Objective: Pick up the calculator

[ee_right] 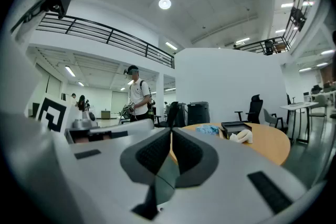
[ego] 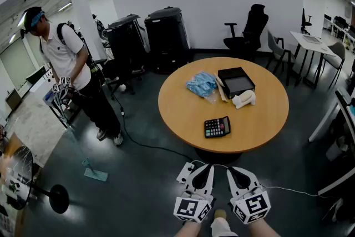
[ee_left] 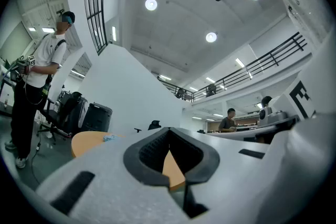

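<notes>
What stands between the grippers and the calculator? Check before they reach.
Nothing visible does. The calculator lies on the near part of the round table, with bare tabletop up to the edge facing the left gripper and right gripper. The blue bag, black box and white object lie beyond it.

Black calculator (ego: 217, 127), key side up, lying flat and a bit skewed. It's sitting on the round wooden table (ego: 260, 119) near the closest edge.
</notes>
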Available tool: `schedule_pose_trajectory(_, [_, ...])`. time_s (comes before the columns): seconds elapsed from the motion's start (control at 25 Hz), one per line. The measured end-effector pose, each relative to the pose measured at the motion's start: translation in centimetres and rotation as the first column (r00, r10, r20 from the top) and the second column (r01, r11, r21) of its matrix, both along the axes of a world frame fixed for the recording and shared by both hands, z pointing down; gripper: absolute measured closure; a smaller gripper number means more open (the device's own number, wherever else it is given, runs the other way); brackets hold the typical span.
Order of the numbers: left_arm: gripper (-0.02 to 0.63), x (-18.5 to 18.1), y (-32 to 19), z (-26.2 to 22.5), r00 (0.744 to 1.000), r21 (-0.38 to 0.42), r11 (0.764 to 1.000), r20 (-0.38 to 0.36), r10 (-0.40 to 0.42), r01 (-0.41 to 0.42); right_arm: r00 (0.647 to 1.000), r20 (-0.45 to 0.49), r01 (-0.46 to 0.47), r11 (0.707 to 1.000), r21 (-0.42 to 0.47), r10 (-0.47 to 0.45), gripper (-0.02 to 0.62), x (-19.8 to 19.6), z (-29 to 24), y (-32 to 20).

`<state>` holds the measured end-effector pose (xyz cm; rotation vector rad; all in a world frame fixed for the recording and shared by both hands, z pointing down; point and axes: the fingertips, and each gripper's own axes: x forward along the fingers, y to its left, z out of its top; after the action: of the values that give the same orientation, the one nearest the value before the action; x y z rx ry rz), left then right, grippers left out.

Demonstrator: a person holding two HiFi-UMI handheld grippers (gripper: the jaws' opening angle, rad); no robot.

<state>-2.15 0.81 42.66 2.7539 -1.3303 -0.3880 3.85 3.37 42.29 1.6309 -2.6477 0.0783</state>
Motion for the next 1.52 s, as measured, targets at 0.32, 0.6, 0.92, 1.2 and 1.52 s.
schedule_pose_trajectory(0.32, [0.598,3.5,-6.8,0.7,1.000,-0.008,1.000,0.014,-0.007,0.007,1.000,0.009,0.005,0.999,-0.038,-0.005,0.584,3.4,1.4,-7.0])
schedule_pose_trajectory(0.6, [0.598,6.3,-11.0,2.7,0.999,-0.046,0.999,0.042,-0.009,0.011,0.999,0.027,0.026,0.994,-0.104,-0.023,0.583,5.9,3.1,-11.2])
schedule_pose_trajectory(0.92, [0.598,7.3,-15.2,5.3,0.998,-0.100,0.995,0.063,-0.012,0.019,0.997,-0.022,0.071,0.967,-0.247,-0.079,0.578,6.4,6.7,-17.0])
schedule_pose_trajectory(1.2, [0.598,7.2,-18.9,9.2,0.995,-0.158,0.987,0.102,0.008,0.009,0.996,-0.009,0.067,0.861,-0.504,-0.083,0.456,8.6,13.0,-24.2])
schedule_pose_trajectory(1.52, [0.598,8.5,-23.9,13.1,0.996,-0.186,0.982,0.083,0.029,-0.013,0.983,0.184,0.127,0.648,-0.751,0.020,0.413,10.1,20.6,-30.7])
